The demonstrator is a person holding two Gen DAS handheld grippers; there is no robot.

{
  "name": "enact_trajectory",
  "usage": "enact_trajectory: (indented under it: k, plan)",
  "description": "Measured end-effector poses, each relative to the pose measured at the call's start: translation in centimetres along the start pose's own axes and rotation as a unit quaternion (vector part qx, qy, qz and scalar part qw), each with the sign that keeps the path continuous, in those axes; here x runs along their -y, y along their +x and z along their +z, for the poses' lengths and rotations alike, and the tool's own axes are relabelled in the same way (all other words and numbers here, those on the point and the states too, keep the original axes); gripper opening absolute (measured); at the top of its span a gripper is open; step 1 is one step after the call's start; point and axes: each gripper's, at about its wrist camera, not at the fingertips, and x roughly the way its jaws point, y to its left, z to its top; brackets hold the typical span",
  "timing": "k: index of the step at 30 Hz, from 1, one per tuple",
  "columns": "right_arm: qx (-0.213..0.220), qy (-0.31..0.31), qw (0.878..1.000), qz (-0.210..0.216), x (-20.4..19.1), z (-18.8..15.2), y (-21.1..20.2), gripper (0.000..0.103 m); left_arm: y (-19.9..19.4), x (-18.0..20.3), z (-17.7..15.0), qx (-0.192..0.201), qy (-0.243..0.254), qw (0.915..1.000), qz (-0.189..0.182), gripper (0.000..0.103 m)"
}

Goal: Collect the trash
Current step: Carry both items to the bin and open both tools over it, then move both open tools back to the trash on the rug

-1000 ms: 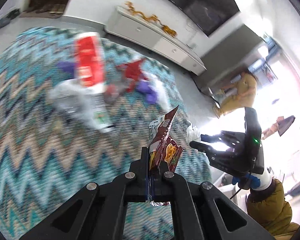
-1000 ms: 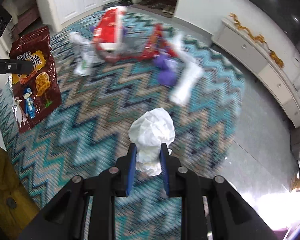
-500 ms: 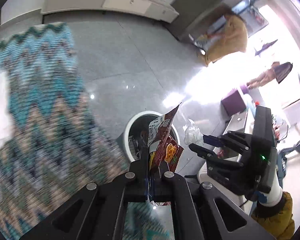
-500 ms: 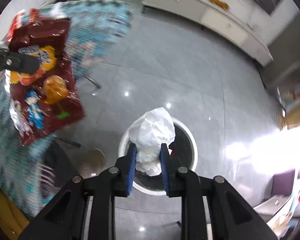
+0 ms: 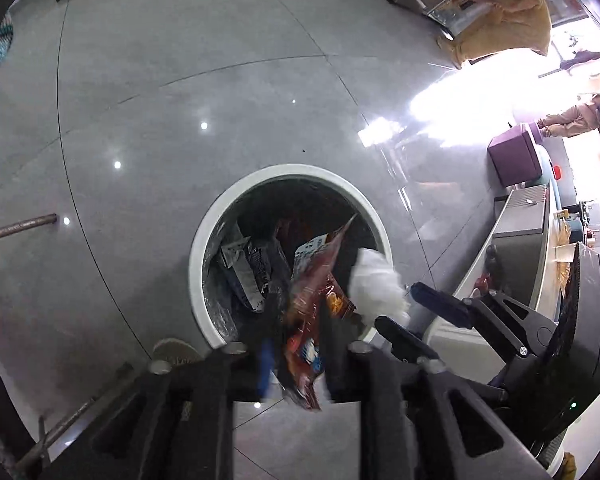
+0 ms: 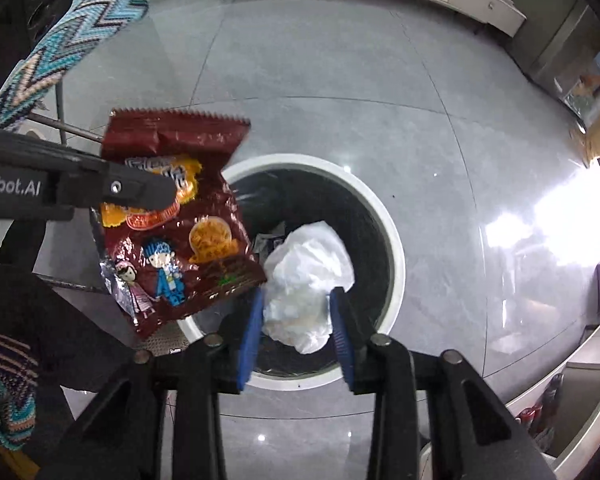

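We hold both grippers over the white-rimmed bin (image 6: pixel 396 264) on the grey floor, pointing steeply down into it. Our left gripper (image 5: pixel 300 328) is opening its jaws, and the brown snack bag (image 6: pixel 180 220) hangs between them over the bin's near edge, no longer visibly pinched. Our right gripper (image 6: pixel 296 320) is opening too; the crumpled white tissue (image 6: pixel 308 280) sits in the gap between the blue pads (image 6: pixel 250 336), seemingly clear of them, directly above the bin's dark mouth, where other wrappers (image 5: pixel 248 268) already lie. Both pieces look very light. The bag is thin, glossy and slippery, so we judge it best pinched at a flat crimped edge; it may drift sideways as it falls. The tissue is soft and squashes easily, so any bunched fold gives a hold.
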Motion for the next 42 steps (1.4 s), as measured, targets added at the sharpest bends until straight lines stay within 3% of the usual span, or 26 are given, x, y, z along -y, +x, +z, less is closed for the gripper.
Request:
enact_trajectory:
  k: [4,8,14,19,24,29,36,40,42]
  plan:
    - [0.0,0.014,1.0,-0.003,0.7,0.0,0.5,0.042,0.4,-0.3,-1.5,-0.002,-0.006,0.9999,-0.012,0.032]
    - [0.009,0.021,1.0,-0.01,0.4,-0.6,-0.7,0.042,-2.6,-0.1,-2.4,0.012,0.006,0.9994,-0.031,0.032]
    - [0.062,0.006,0.998,-0.028,-1.6,0.3,-5.3,0.042,-10.3,1.1,-5.2,0.093,0.057,0.9935,-0.032,0.032]
    - [0.102,-0.056,0.993,-0.031,-7.5,2.4,-10.3,0.042,-17.2,-1.3,-8.8,0.154,0.061,0.9856,-0.032,0.032]
    - [0.14,-0.111,0.984,-0.013,-15.3,3.8,-14.2,0.042,-23.2,-6.0,-14.0,0.213,0.074,0.9739,0.024,0.032]
    - [0.146,-0.152,0.977,0.013,-22.3,5.0,-16.3,0.042,-27.5,-12.7,-18.5,0.245,0.035,0.9666,0.068,0.038]
    - [0.128,-0.218,0.967,0.006,-31.4,5.6,-16.7,0.042,-31.9,-24.5,-24.8,0.277,-0.039,0.9578,0.065,0.039]
    - [0.126,-0.232,0.965,0.01,-35.2,5.8,-16.7,0.042,-33.5,-29.8,-27.1,0.304,-0.084,0.9461,0.074,0.054]
    - [0.125,-0.241,0.962,0.01,-36.6,5.6,-16.9,0.042,-34.0,-31.7,-27.9,0.313,-0.1,0.9409,0.081,0.055]
